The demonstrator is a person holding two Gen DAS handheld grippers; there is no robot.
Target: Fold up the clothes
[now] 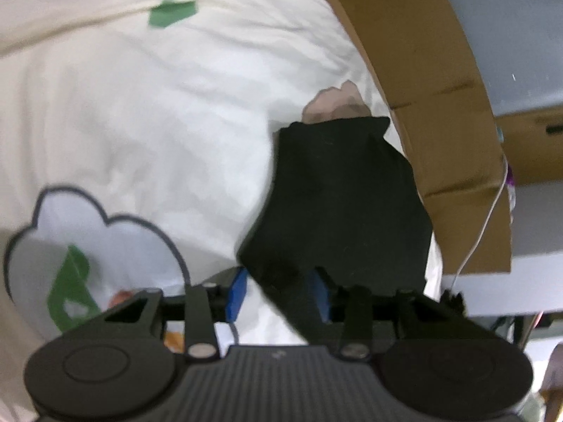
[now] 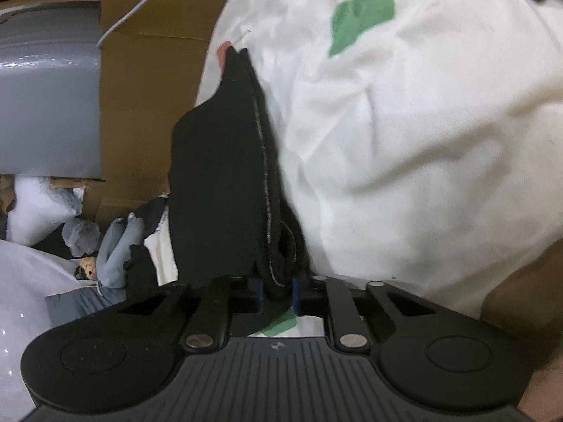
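Right tool point(image 2: 278, 292): blue pads nearly together, pinching a bunched edge of the black fabric garment point(image 2: 218, 176).
Left tool point(image 1: 278, 293): blue pads partly spread; the same black fabric garment point(image 1: 337, 204) passes between them, touching the right pad, clear of the left.
Garment place: draped over the white printed sheet point(image 1: 158, 105), beside a brown cardboard box point(image 1: 432, 105).

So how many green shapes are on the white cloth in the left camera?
2: one green shape at the top, one inside the cloud outline, lower left. More may be hidden.
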